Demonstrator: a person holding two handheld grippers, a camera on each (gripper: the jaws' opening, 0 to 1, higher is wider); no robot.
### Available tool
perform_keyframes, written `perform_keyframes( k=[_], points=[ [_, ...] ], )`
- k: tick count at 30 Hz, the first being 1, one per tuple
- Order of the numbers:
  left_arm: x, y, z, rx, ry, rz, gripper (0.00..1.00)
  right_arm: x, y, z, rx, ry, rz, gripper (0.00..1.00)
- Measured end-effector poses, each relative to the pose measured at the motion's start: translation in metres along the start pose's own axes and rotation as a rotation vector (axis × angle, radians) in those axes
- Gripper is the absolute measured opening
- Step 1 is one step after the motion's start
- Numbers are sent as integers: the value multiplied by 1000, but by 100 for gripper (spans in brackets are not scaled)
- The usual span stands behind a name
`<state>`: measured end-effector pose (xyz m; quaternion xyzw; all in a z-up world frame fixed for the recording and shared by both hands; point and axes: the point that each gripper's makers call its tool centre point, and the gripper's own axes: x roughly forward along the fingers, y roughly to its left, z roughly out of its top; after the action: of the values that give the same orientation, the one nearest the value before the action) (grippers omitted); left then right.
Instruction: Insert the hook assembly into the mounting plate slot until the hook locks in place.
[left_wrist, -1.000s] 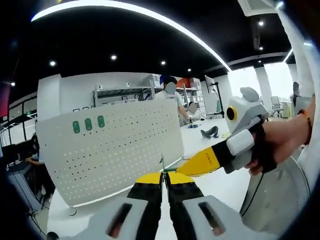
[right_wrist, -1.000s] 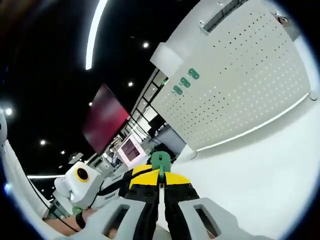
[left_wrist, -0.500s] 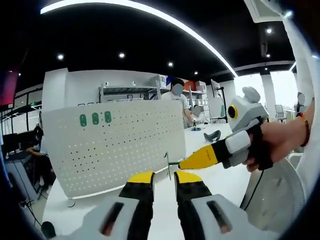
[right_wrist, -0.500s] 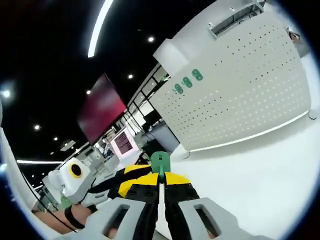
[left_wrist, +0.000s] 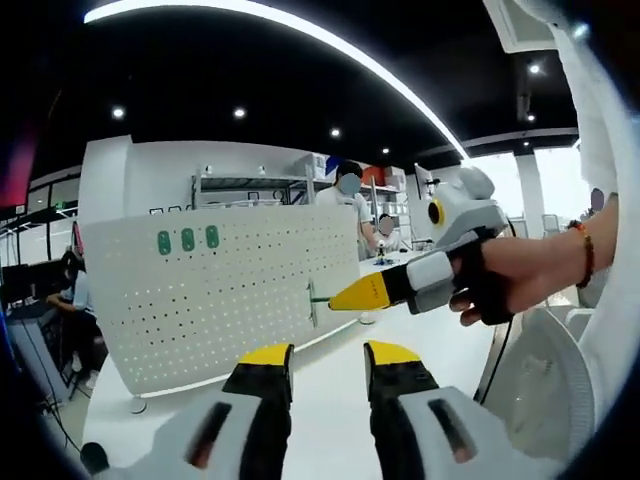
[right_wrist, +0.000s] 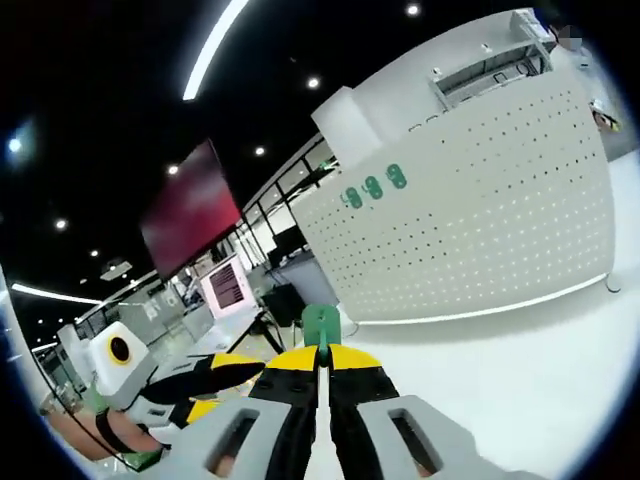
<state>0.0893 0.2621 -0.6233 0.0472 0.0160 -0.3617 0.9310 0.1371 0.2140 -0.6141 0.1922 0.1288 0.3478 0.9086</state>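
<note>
The right gripper (right_wrist: 321, 362) has its jaws pressed together on the hook assembly (right_wrist: 321, 325), whose green head sticks up just past the yellow jaw tips in the right gripper view. In the left gripper view that same gripper comes in from the right, held in a person's hand (left_wrist: 500, 285), with the thin hook hanging at its yellow tip in front of the mounting plate (left_wrist: 220, 290). The left gripper (left_wrist: 326, 358) stands with its jaws parted and nothing between them, low and near above the white counter (left_wrist: 330, 400).

By my reading the task is at its carrying stage: the hook is gripped and brought up towards the plate, but it is not yet in any slot and nothing is locked. Whether the hook tip touches the plate face I cannot tell; it appears just in front of it. What remains is lining it up with a slot, pushing it in and seating it until it catches.

The hook's long axis runs roughly upright, crosswise to the right gripper's jaws, its green head nearest the jaws. The plate stands upright on the far side of the counter, perforated across its face, with three green hooks (left_wrist: 187, 240) already sitting near its upper left corner.
</note>
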Motion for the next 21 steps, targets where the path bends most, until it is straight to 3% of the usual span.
perform_keyframes(
  k=[13, 21],
  points=[
    [-8, 3, -5, -58, 6, -14, 43, 15, -18, 37, -136, -67, -106, 1],
    [-9, 4, -8, -77, -4, -24, 49, 19, -34, 52, -208, -104, -221, 1]
  ],
)
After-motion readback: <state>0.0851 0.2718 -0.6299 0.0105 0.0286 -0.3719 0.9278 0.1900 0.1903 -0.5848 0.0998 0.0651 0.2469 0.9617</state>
